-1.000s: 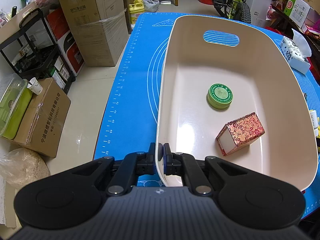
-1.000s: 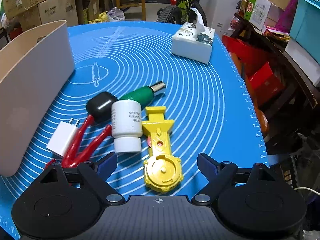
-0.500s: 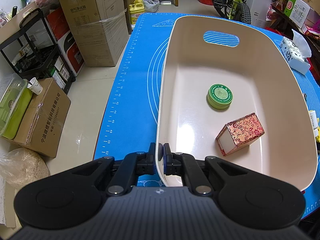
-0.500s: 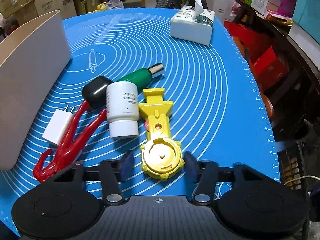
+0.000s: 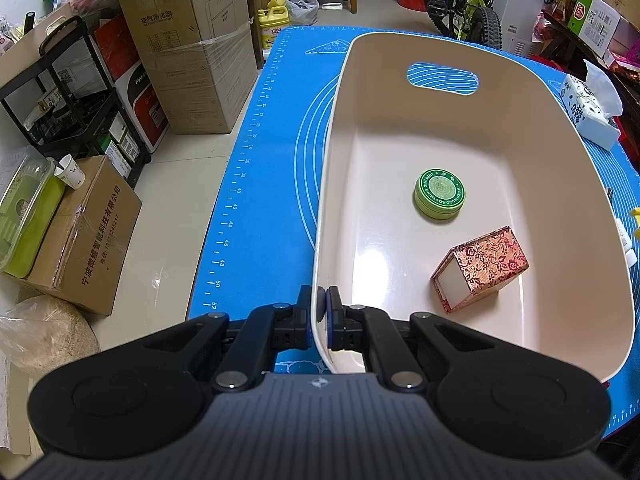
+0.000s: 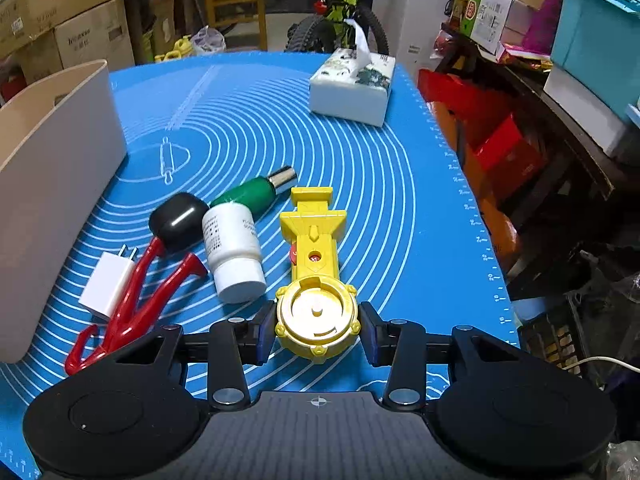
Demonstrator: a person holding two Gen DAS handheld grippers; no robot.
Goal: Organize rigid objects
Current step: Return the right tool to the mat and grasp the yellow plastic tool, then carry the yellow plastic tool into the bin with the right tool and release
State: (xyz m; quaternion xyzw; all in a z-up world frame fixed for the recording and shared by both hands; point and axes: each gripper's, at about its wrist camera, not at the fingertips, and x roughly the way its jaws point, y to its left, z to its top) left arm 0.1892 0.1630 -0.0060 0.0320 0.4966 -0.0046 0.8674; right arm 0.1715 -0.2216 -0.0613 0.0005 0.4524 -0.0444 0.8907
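Note:
In the left wrist view a cream plastic bin (image 5: 520, 120) stands on the blue mat, and my left gripper (image 5: 322, 312) is shut on its near left rim. A green round tin (image 5: 439, 195) and a red patterned box (image 5: 484, 268) lie inside the bin. In the right wrist view my right gripper (image 6: 317, 330) is shut on the round end of a yellow toy launcher (image 6: 316, 264), one pad against each side. To its left lie a white bottle (image 6: 234, 252), a green bottle (image 6: 252, 194), a black case (image 6: 178, 220), a red hook (image 6: 136, 304) and a white charger (image 6: 106, 284).
The bin's outer wall (image 6: 52, 184) stands left of the loose objects. A tissue box (image 6: 352, 84) sits at the mat's far right. Past the mat's right edge are dark shelves and red boxes. Cardboard boxes (image 5: 192, 52) and a black rack stand on the floor to the left.
My right gripper has gone from wide open to shut on the yellow toy's round end, moving slightly forward over it. The left gripper and the bin have not moved.

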